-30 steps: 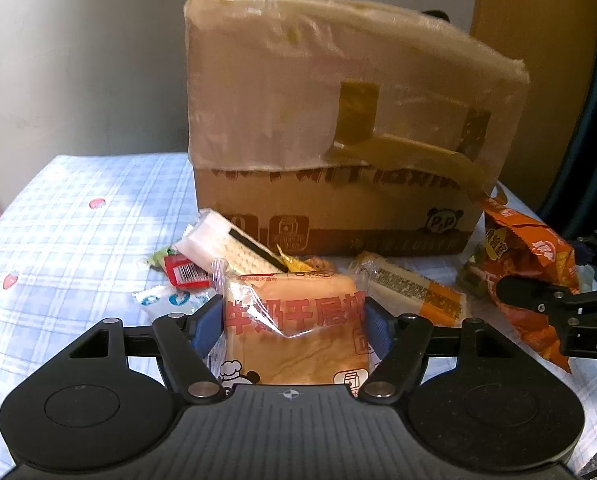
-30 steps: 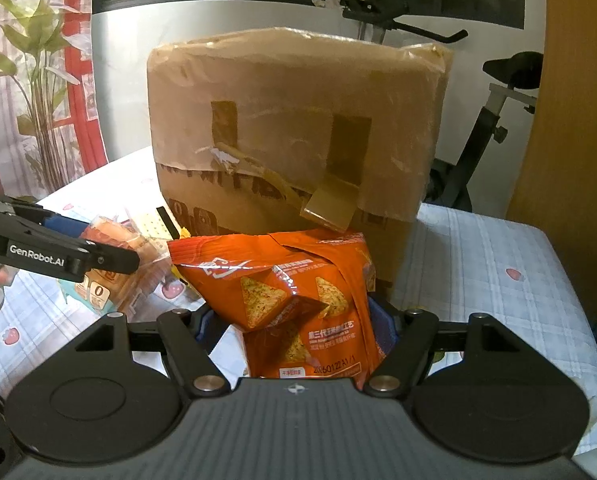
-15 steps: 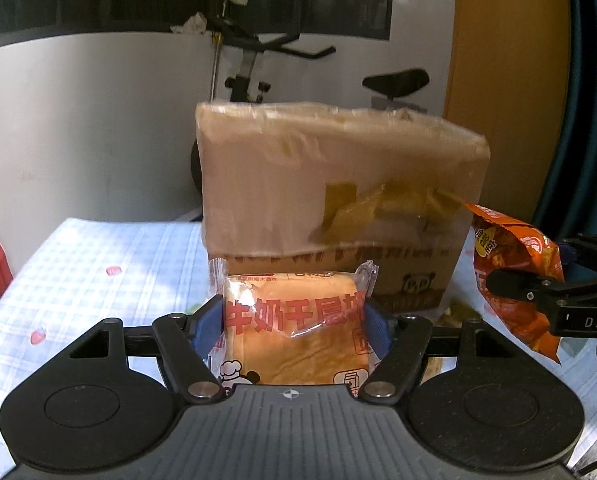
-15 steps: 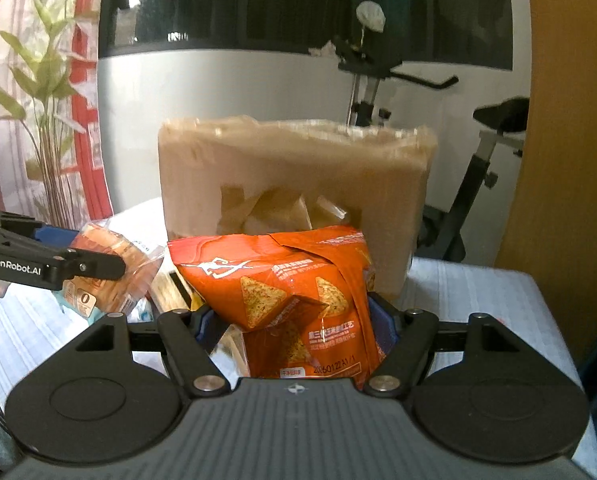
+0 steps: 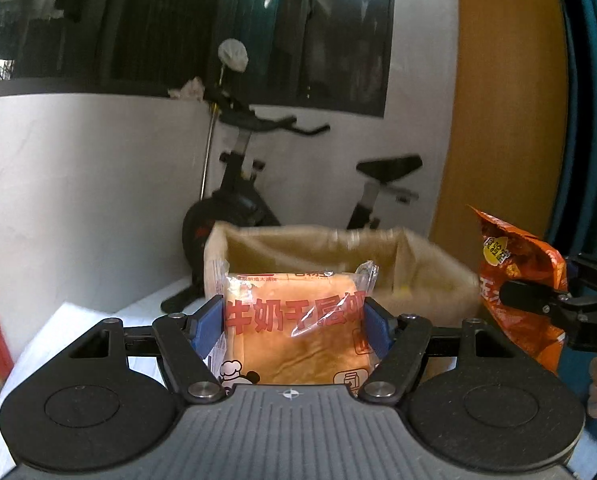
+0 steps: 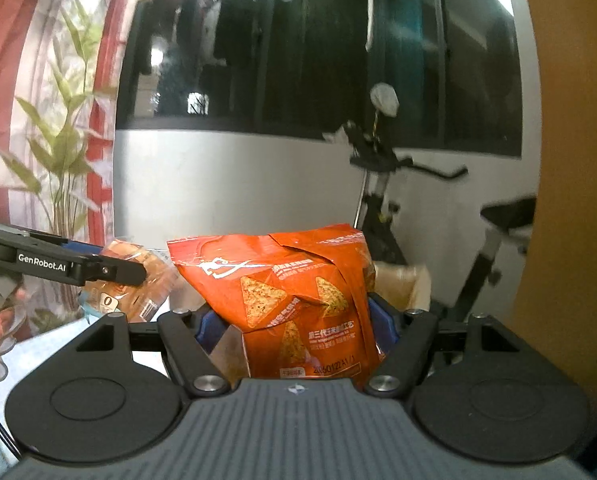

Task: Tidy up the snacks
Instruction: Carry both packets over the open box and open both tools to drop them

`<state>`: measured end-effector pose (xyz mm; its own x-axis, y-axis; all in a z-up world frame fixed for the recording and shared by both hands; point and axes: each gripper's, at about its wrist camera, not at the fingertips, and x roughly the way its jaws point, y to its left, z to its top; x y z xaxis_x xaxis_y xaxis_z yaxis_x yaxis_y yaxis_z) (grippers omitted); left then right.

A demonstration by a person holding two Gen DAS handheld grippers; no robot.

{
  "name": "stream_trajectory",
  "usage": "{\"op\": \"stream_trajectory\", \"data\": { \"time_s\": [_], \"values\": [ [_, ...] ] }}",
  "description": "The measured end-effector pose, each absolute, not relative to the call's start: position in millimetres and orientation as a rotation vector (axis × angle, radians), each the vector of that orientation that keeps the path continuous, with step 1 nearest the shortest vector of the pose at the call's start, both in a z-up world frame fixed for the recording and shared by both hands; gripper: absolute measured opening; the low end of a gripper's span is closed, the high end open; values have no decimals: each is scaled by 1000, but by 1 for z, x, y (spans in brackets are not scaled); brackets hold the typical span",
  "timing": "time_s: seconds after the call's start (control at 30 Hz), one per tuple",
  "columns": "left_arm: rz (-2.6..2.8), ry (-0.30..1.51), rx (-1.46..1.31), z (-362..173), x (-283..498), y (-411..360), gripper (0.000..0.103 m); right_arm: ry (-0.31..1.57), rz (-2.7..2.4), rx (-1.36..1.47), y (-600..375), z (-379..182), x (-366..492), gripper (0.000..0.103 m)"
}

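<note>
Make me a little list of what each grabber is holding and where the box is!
left gripper: shut on the bread pack
right gripper: shut on the chips bag
box: open at the top, just beyond both snacks
behind the box: exercise bike by a white wall

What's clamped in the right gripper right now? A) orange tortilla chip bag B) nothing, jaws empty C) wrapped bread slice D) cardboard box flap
A. In the right wrist view the orange tortilla chip bag sits pinched between the blue pads of the right gripper; the wrapped bread is in the left gripper instead.
</note>
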<state>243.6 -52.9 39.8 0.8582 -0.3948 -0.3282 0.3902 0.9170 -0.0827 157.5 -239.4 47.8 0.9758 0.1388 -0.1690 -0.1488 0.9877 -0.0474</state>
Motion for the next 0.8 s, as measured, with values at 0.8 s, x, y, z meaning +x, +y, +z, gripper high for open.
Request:
{"op": "stream_trajectory", "data": {
  "time_s": [0.8],
  "values": [
    [-377,411,30,48,384,-103,74,332,105,-60,-270,39,342,76]
  ]
}}
